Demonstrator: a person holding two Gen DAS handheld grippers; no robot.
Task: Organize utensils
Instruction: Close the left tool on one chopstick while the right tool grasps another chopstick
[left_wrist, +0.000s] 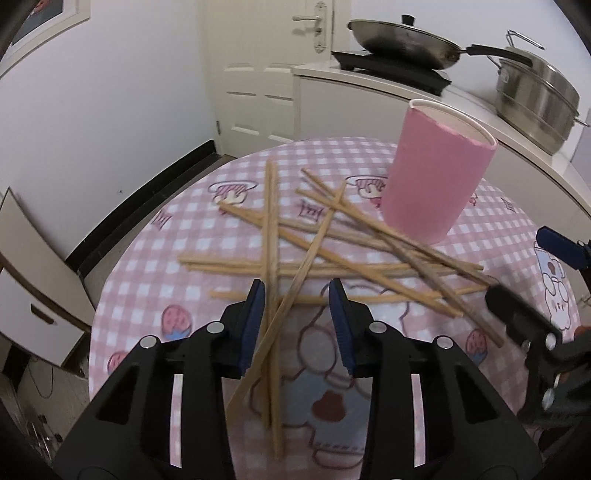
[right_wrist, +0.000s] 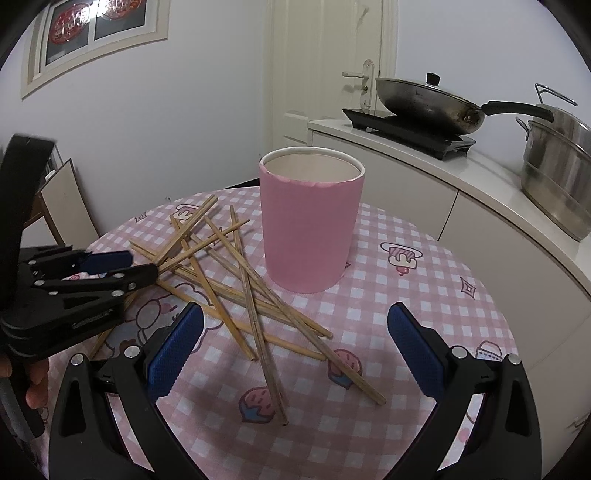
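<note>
Several chopsticks (left_wrist: 273, 295) are straddled by the part-open, unclamped left gripper (left_wrist: 297, 291); the pink cup (left_wrist: 432, 177) stands beyond; the right gripper (right_wrist: 295, 325) gapes wide.

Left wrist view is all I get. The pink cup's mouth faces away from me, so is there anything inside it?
Observer: From the right wrist view the pink cup looks empty; only its pale inner wall shows.
Operator: And the right claw, what's it doing?
Observer: The right claw stands wide open above the near ends of the chopsticks, gripping nothing.
Operator: Is the cup upright?
Observer: Yes, upright on the checked tablecloth, beside the pile.
</note>
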